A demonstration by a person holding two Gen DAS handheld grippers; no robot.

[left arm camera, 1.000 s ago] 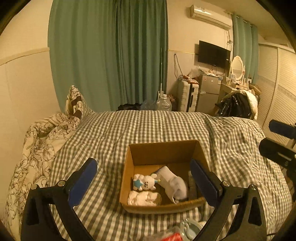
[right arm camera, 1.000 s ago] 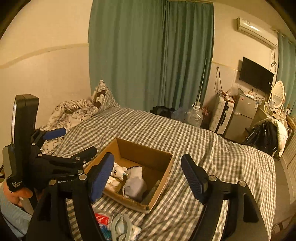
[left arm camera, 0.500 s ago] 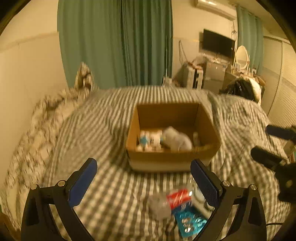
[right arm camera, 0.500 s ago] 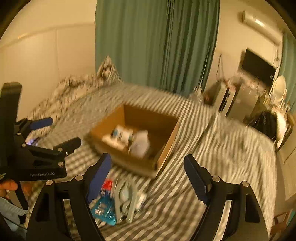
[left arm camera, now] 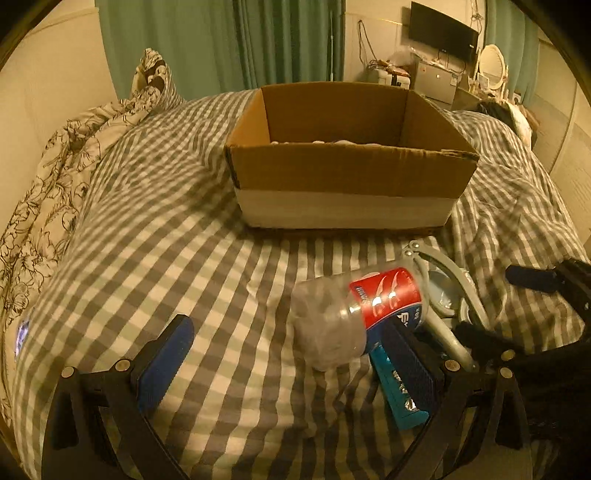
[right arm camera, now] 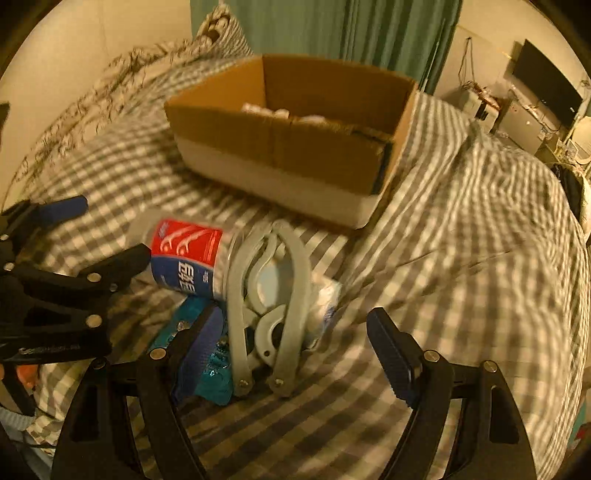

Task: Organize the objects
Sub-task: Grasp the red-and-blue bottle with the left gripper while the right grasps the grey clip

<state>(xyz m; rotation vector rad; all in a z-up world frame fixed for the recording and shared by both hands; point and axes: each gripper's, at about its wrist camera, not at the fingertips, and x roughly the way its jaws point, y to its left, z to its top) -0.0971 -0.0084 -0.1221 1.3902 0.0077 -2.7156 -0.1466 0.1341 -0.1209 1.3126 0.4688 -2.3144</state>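
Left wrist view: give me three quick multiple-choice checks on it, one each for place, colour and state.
1. Where is the cardboard box?
A. on the checked bedspread
B. on the floor
C. on a shelf

2. The clear jar carries a label of which colours?
A. green and yellow
B. red and blue
C. black and white

3. The left tongs are:
A. shut on the jar
B. shut on nothing
C. open

Key: 1 A, the box sits on the checked bedspread; 2 B, red band above blue; 3 C, fingers spread wide, gripping nothing.

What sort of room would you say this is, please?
Most likely a bedroom: a bed under a checked bedspread, a floral duvet bunched at its side, and a wall television beyond.
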